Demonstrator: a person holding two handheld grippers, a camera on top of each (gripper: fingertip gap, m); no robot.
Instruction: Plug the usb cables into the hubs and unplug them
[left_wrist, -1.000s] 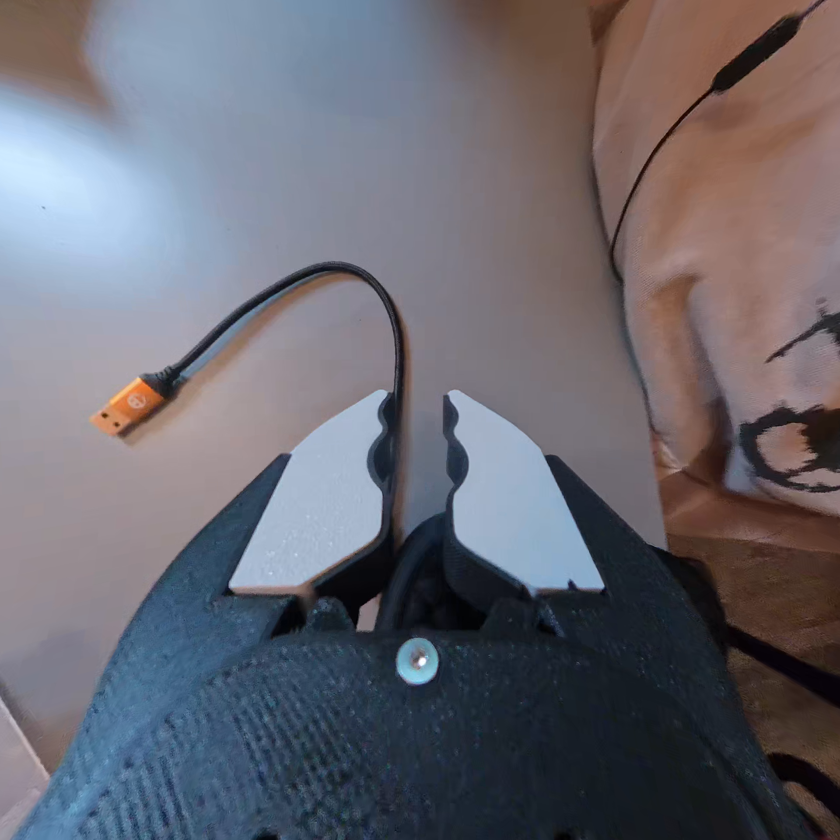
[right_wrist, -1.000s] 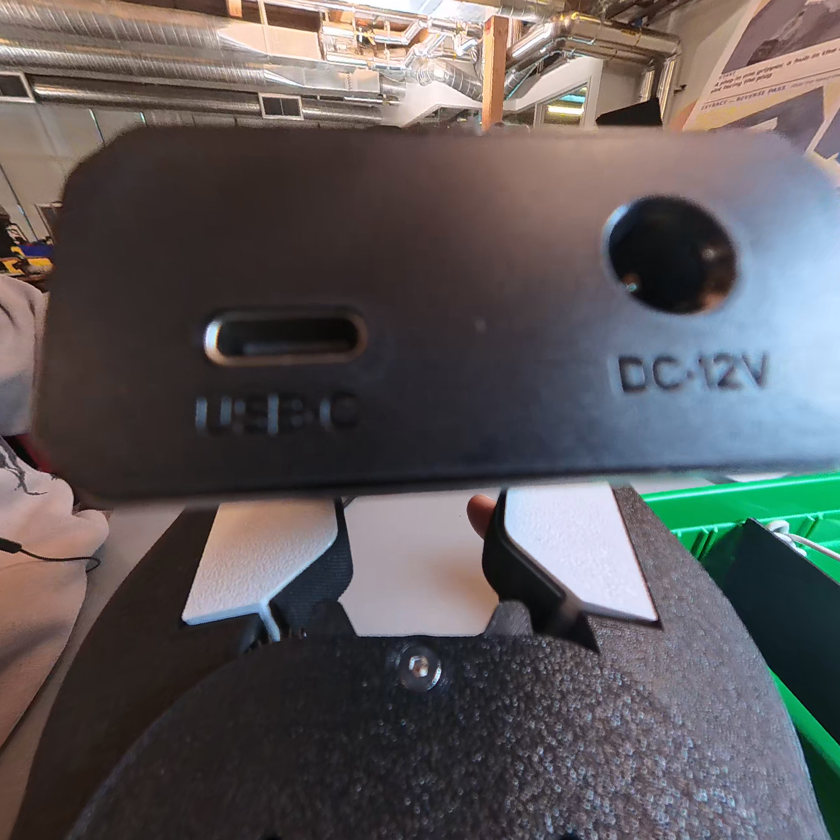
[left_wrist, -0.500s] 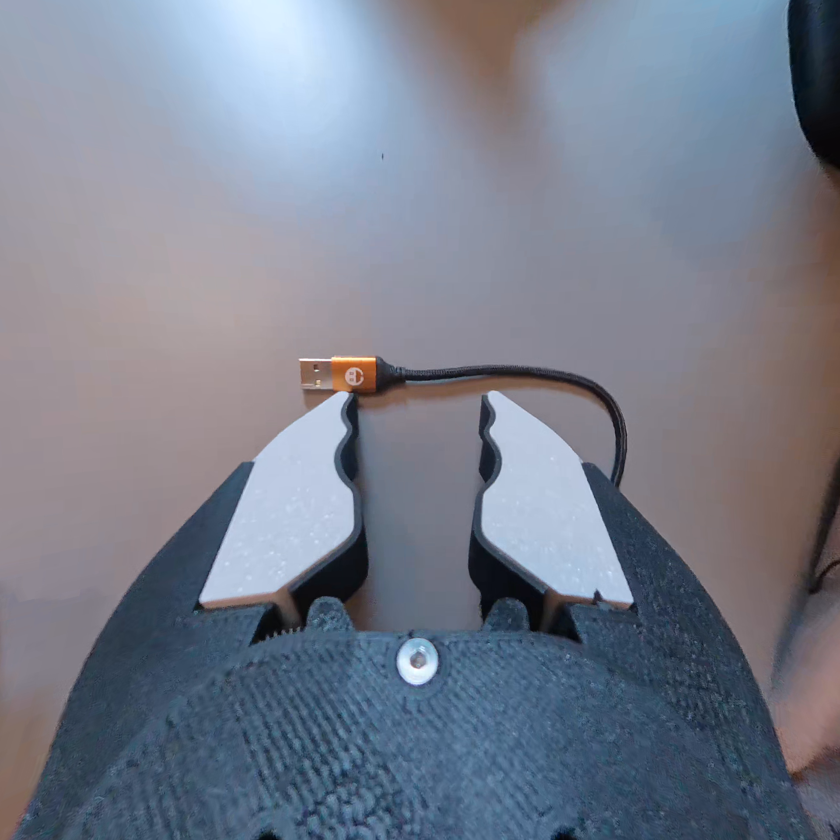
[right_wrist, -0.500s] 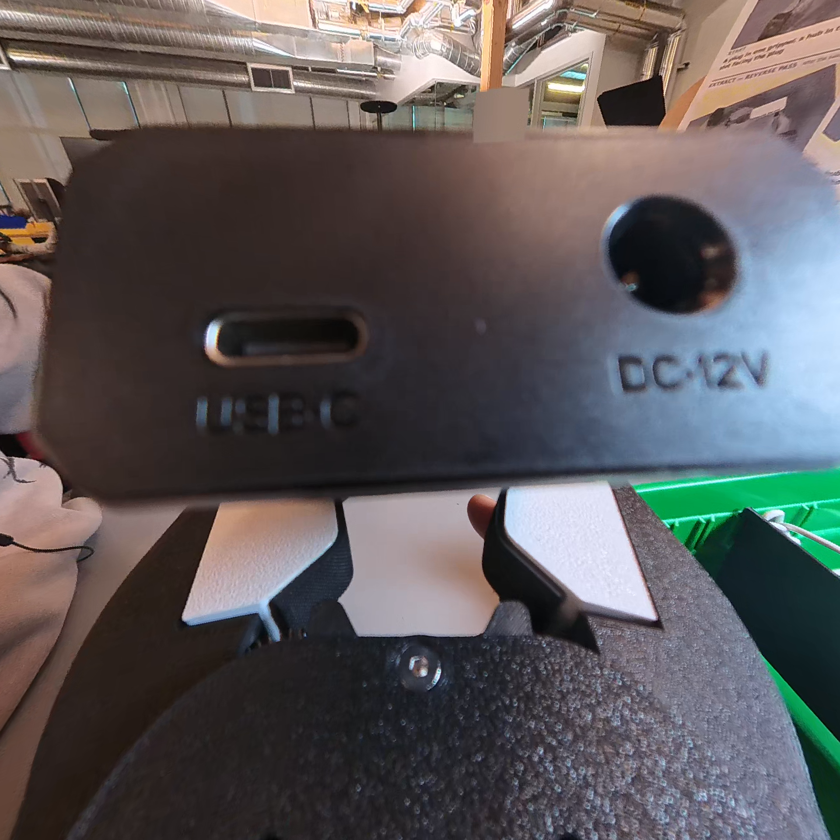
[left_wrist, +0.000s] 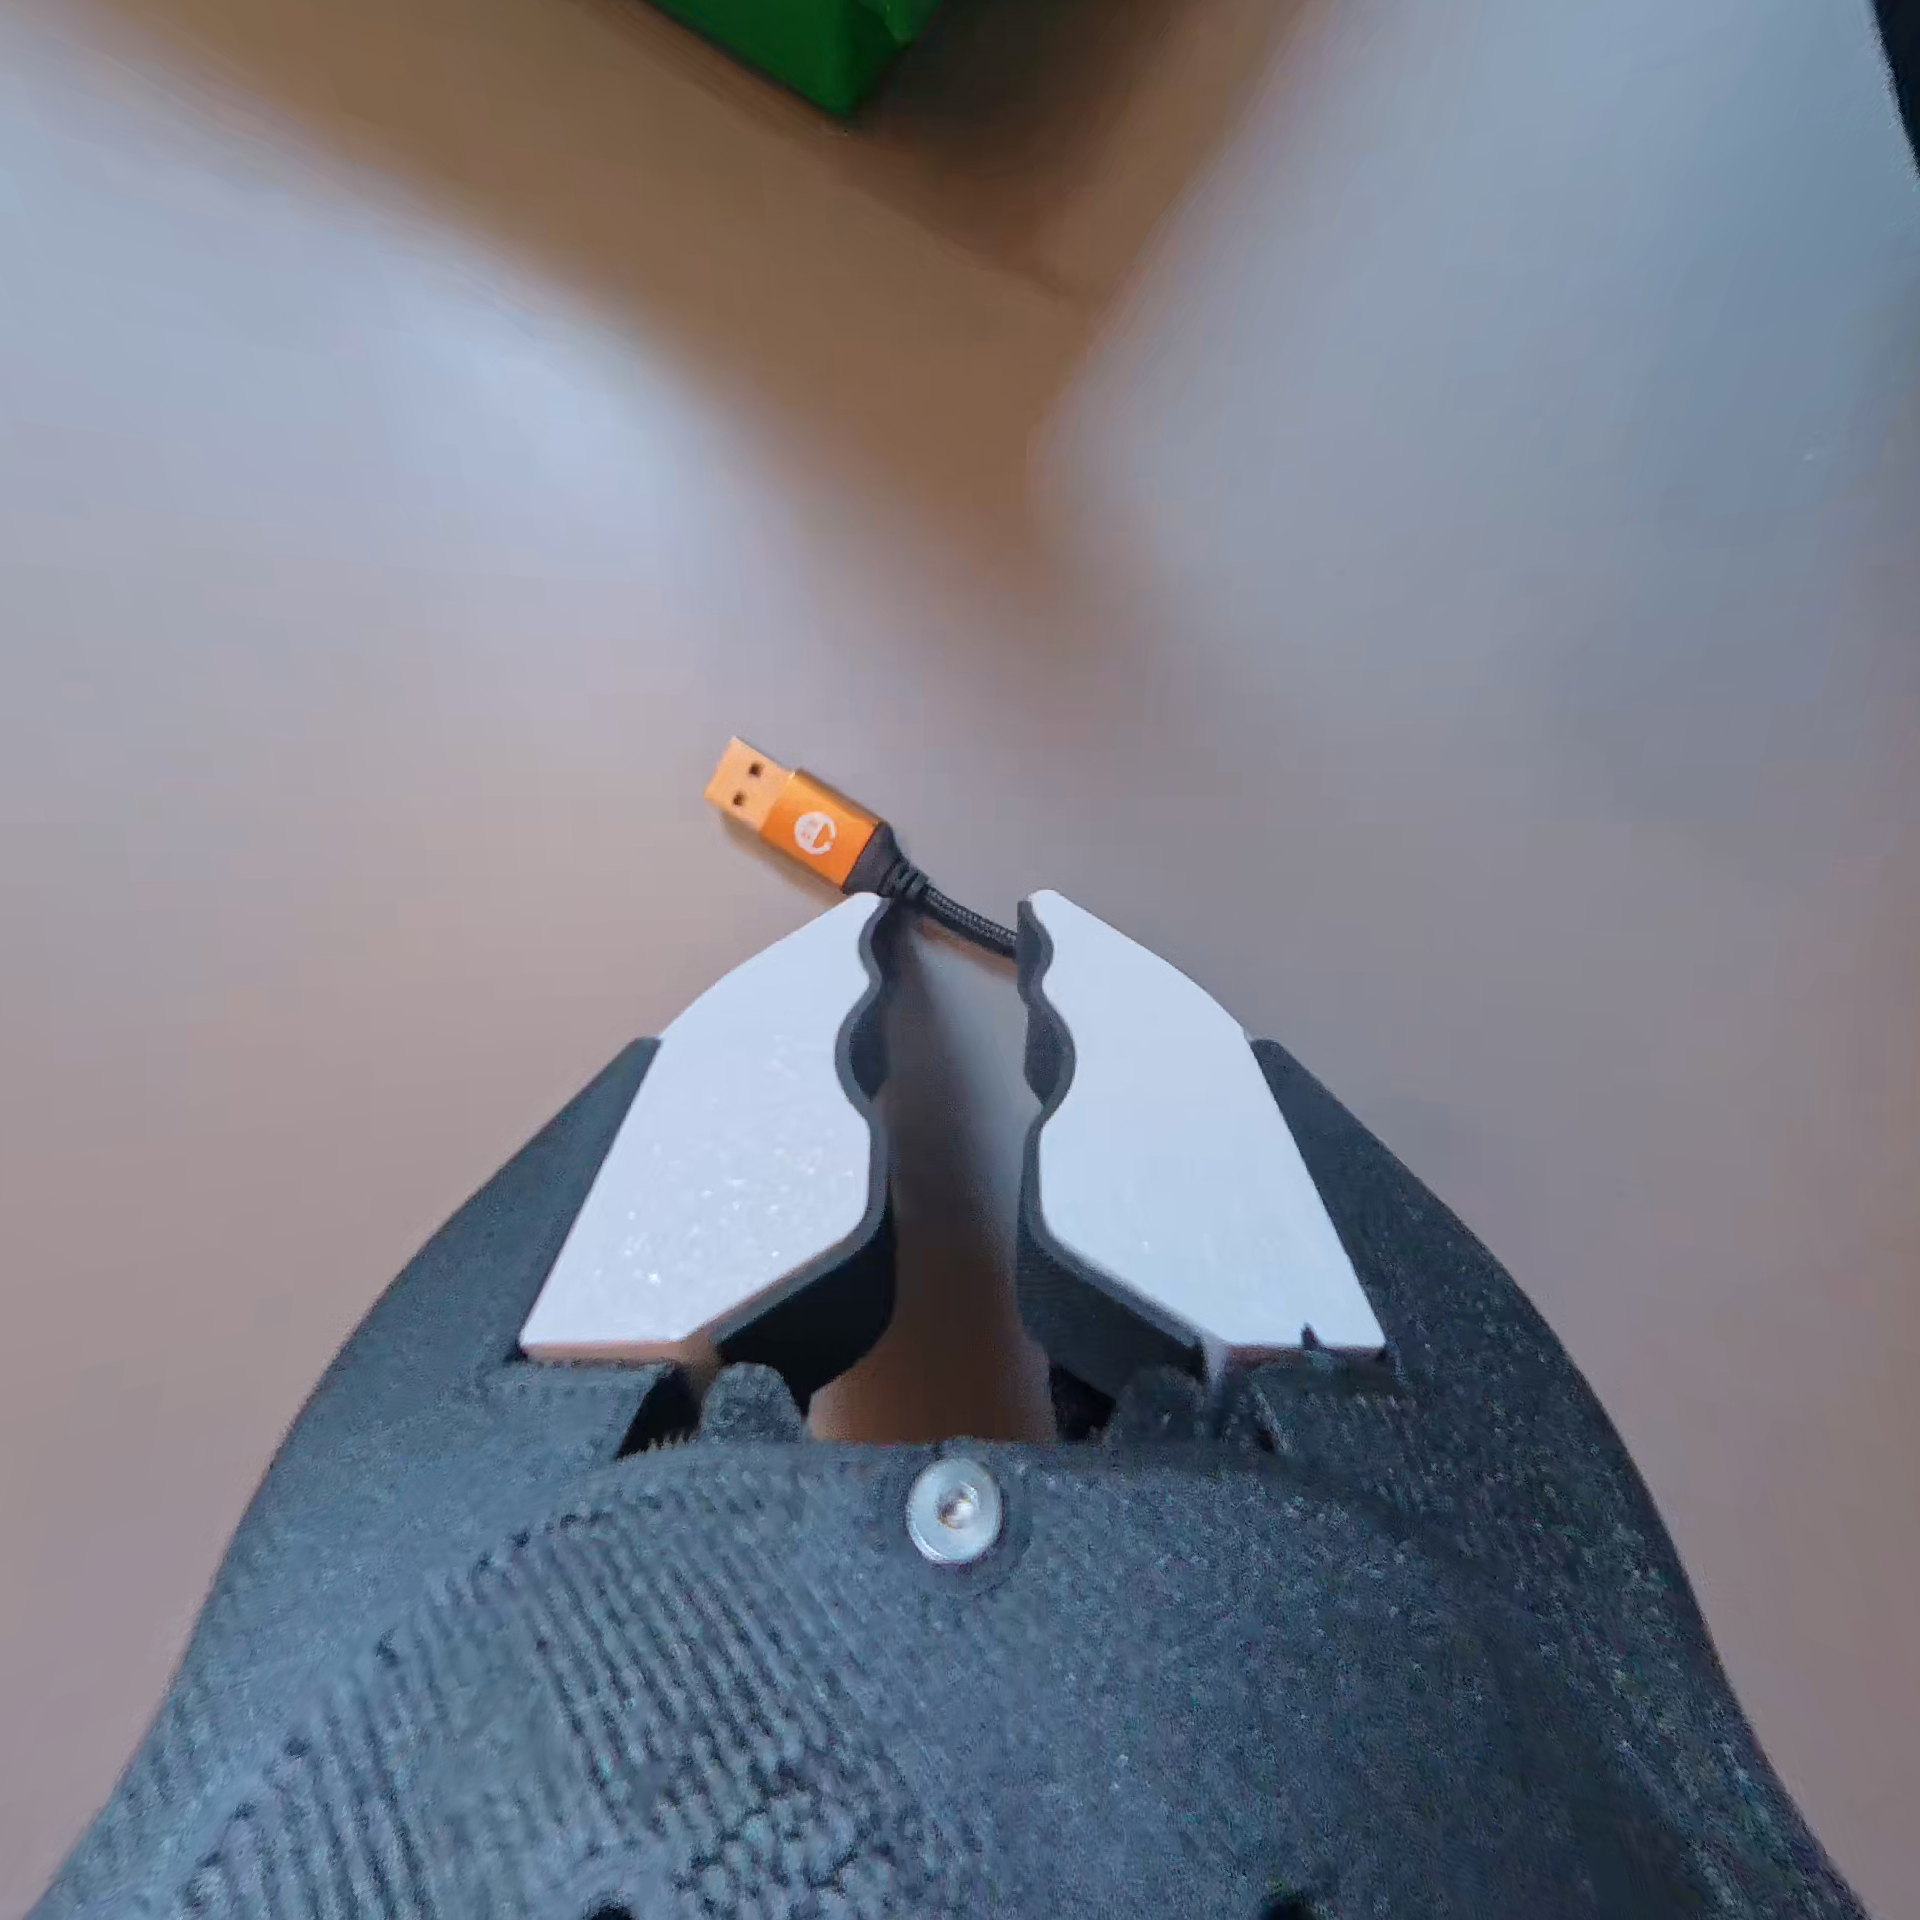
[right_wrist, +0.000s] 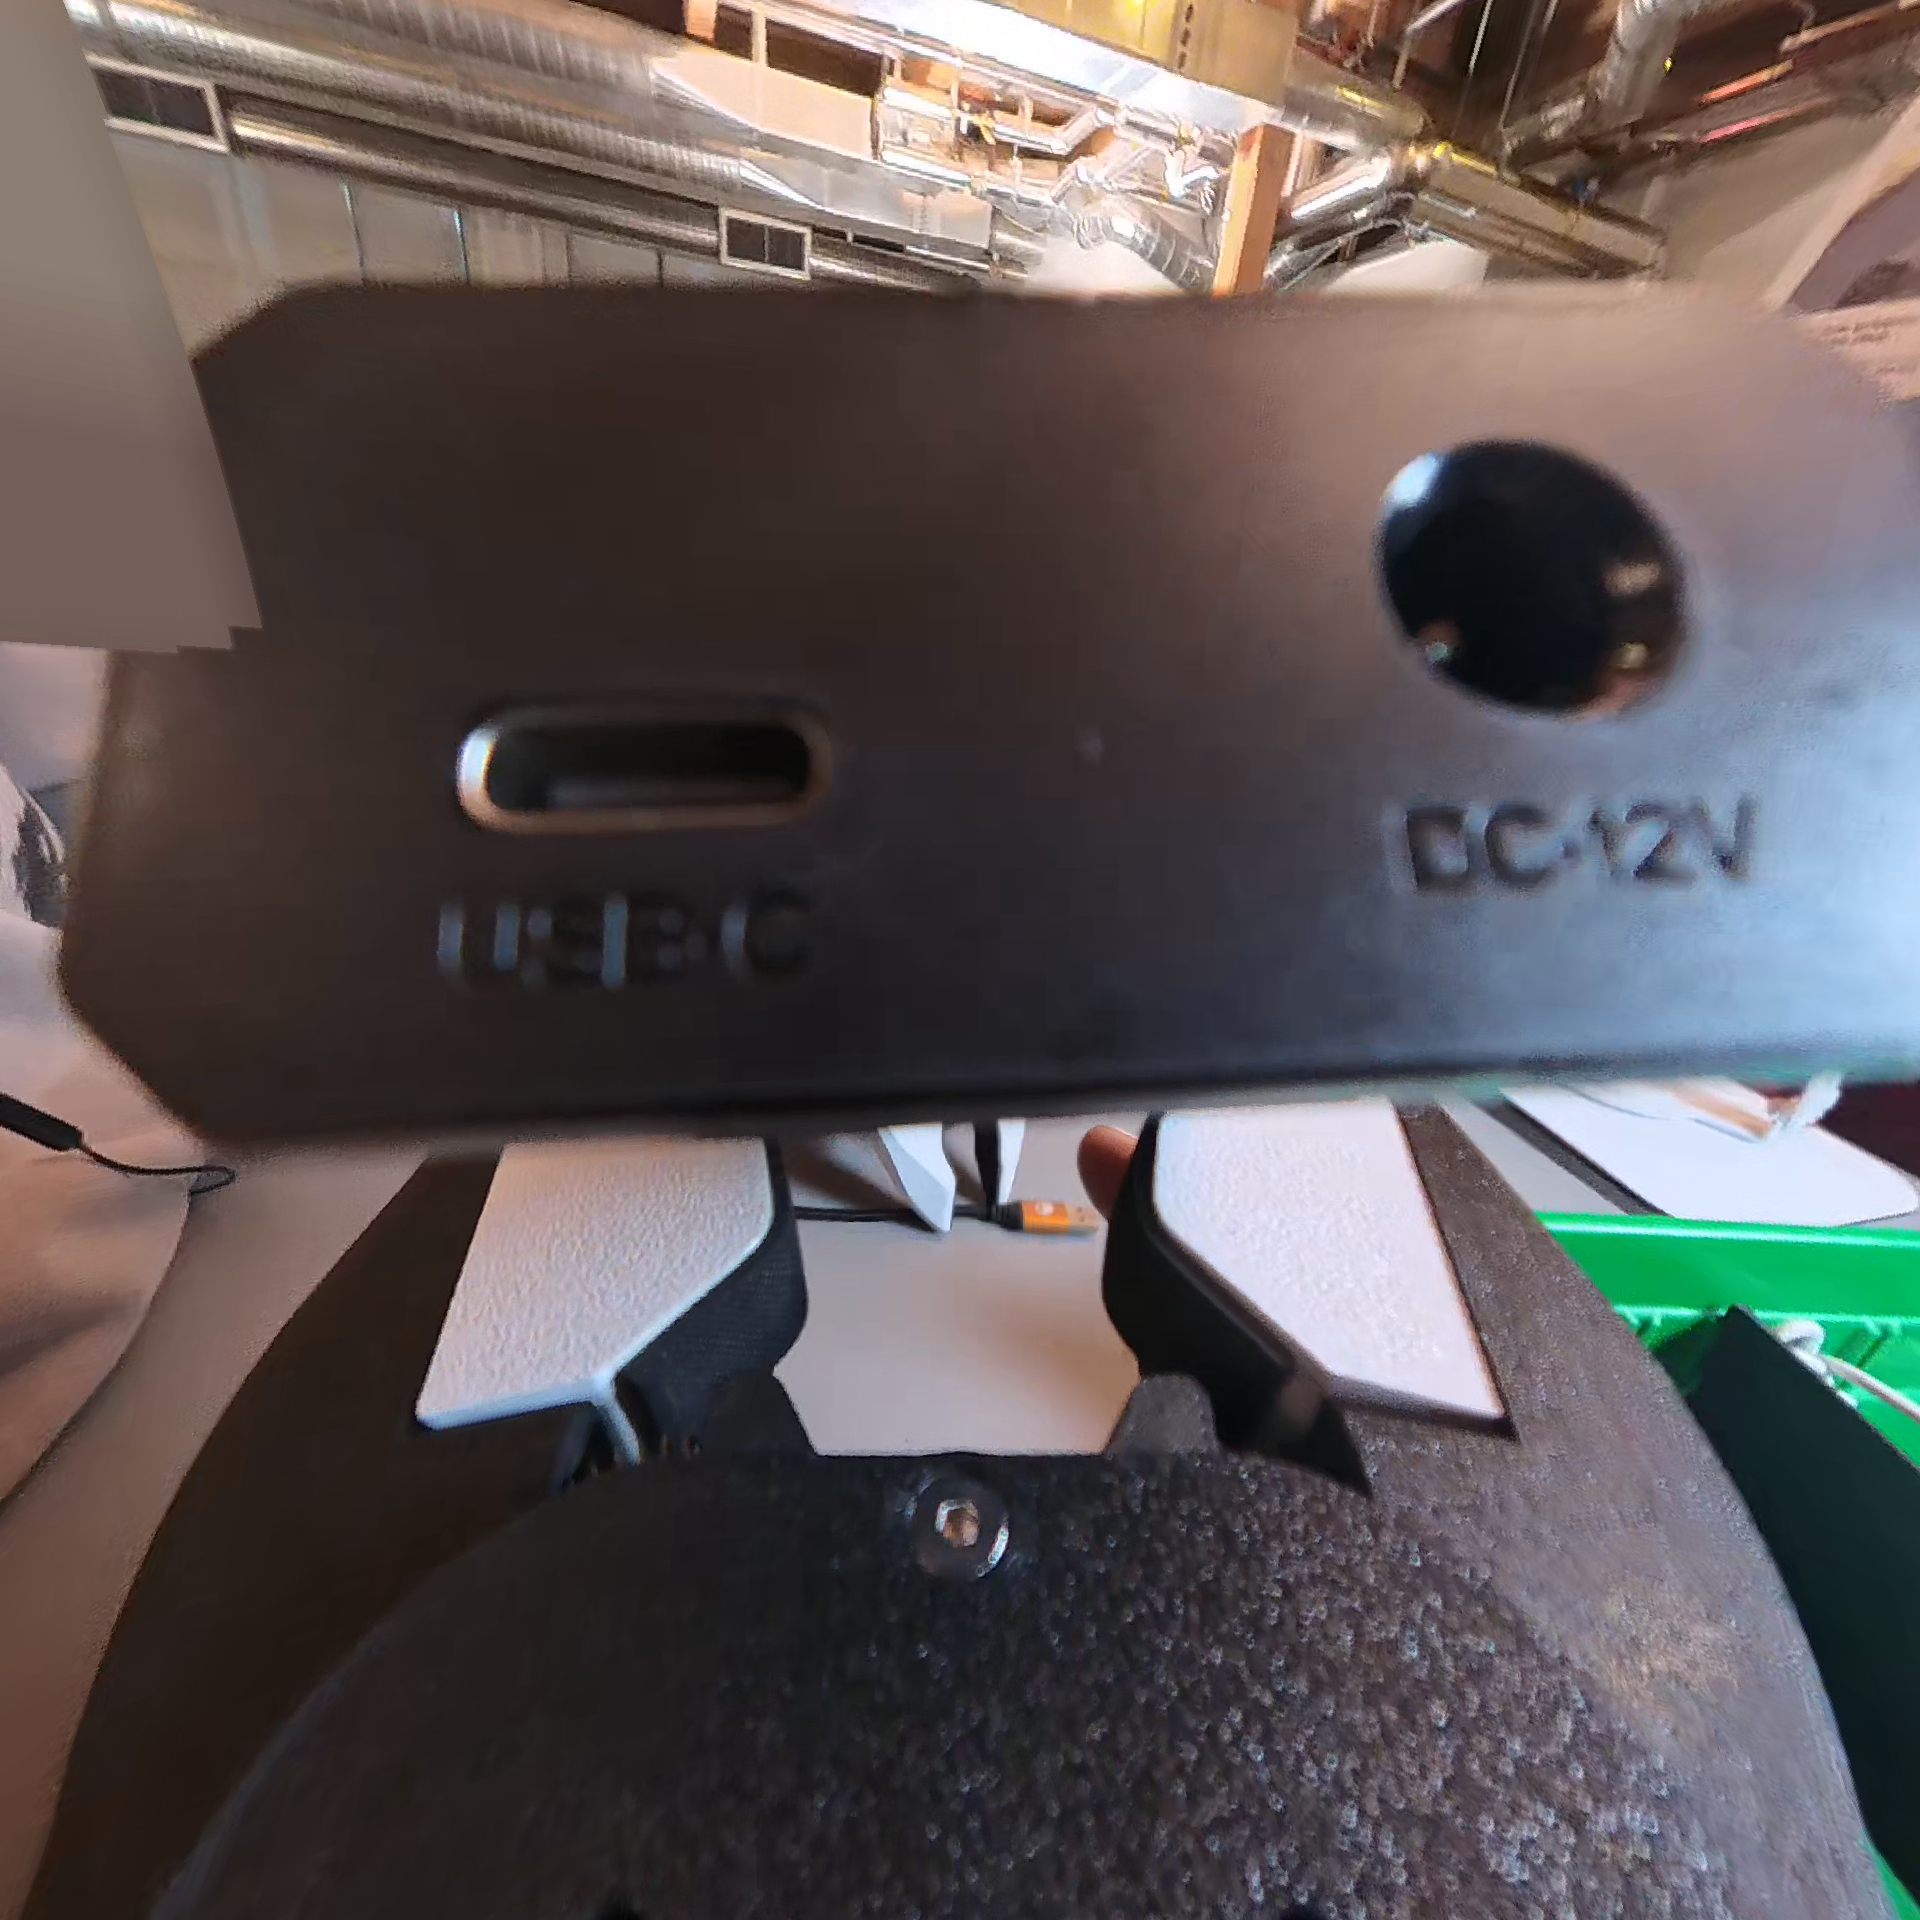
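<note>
Left gripper (left_wrist: 948, 909) spread apart, tips straddling the braided cable (left_wrist: 961, 920) just behind the orange USB plug (left_wrist: 795, 816), nothing clamped. Plug lies on the table (left_wrist: 416, 623) just beyond the fingertips, long axis running far-left, metal end away from the gripper; cable passes under the right finger. Left gripper is by far the nearer one. Right gripper (right_wrist: 956, 1174) clenched on the black hub (right_wrist: 987, 675), held up close to its camera, port face toward the lens. Surface smooth, grey-tan, glossy. Green bin (right_wrist: 1714, 1288) at right; ceiling ducts (right_wrist: 935, 135) overhead
</note>
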